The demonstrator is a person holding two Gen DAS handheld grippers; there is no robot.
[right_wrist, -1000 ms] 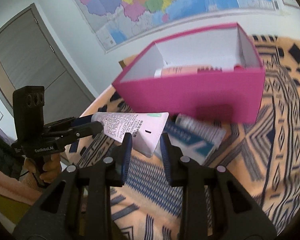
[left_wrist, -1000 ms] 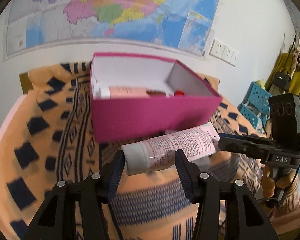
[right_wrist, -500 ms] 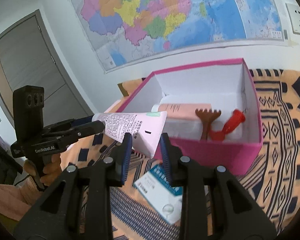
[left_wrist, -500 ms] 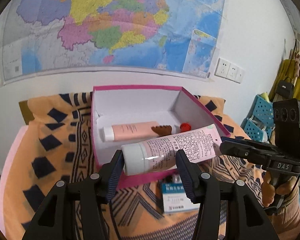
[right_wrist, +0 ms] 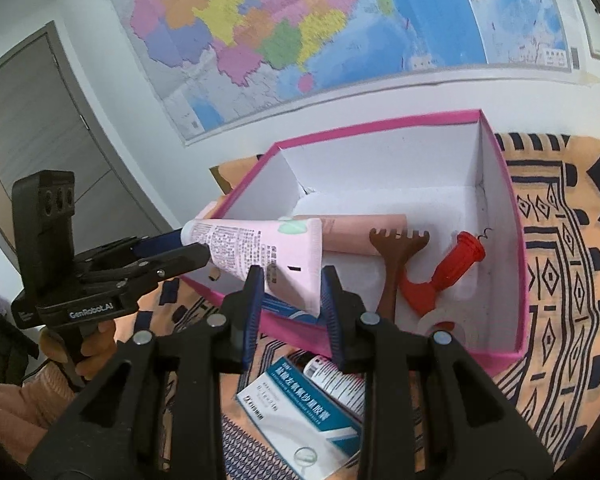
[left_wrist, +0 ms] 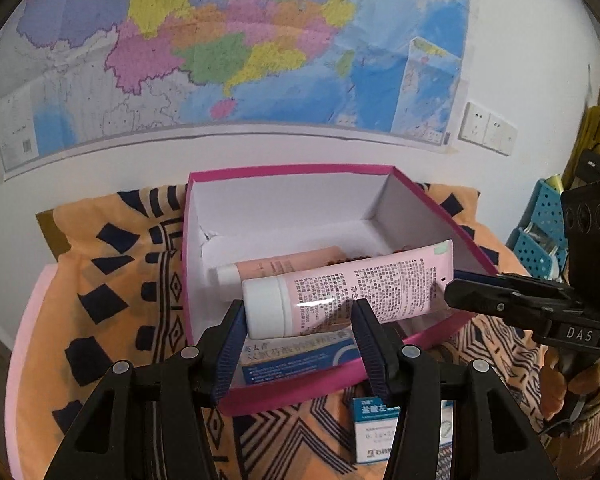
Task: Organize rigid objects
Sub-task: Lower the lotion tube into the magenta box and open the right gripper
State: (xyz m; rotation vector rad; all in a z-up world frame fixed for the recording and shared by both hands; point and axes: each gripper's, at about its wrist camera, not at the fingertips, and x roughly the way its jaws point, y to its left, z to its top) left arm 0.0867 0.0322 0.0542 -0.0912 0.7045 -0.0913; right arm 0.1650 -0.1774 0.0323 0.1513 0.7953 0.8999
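Note:
A pink tube with a white cap [left_wrist: 360, 288] hangs level over the front part of the open magenta box [left_wrist: 284, 394]. My left gripper [left_wrist: 300, 320] is shut on its cap end, and my right gripper [right_wrist: 292, 292] is shut on its flat crimped end [right_wrist: 296, 256]. Each wrist view shows the other gripper at its end of the tube: the right gripper [left_wrist: 456, 292] and the left gripper [right_wrist: 188, 246]. Inside the box lie a peach tube [right_wrist: 364, 232], a brown rake-shaped tool [right_wrist: 396, 256], a red corkscrew-like piece [right_wrist: 452, 272] and a blue-and-white carton [left_wrist: 300, 354].
The box stands on an orange patterned cloth [right_wrist: 560, 264] against a wall with a map [left_wrist: 240, 48]. Another blue-and-white carton [right_wrist: 300, 416] and a small tube [right_wrist: 336, 380] lie on the cloth in front of the box. A blue basket [left_wrist: 540, 232] is at the right, a door [right_wrist: 40, 120] at the left.
Both grippers have carried the pink tube up and forward, from in front of the box's front wall to over its open top. The box's inside now shows.

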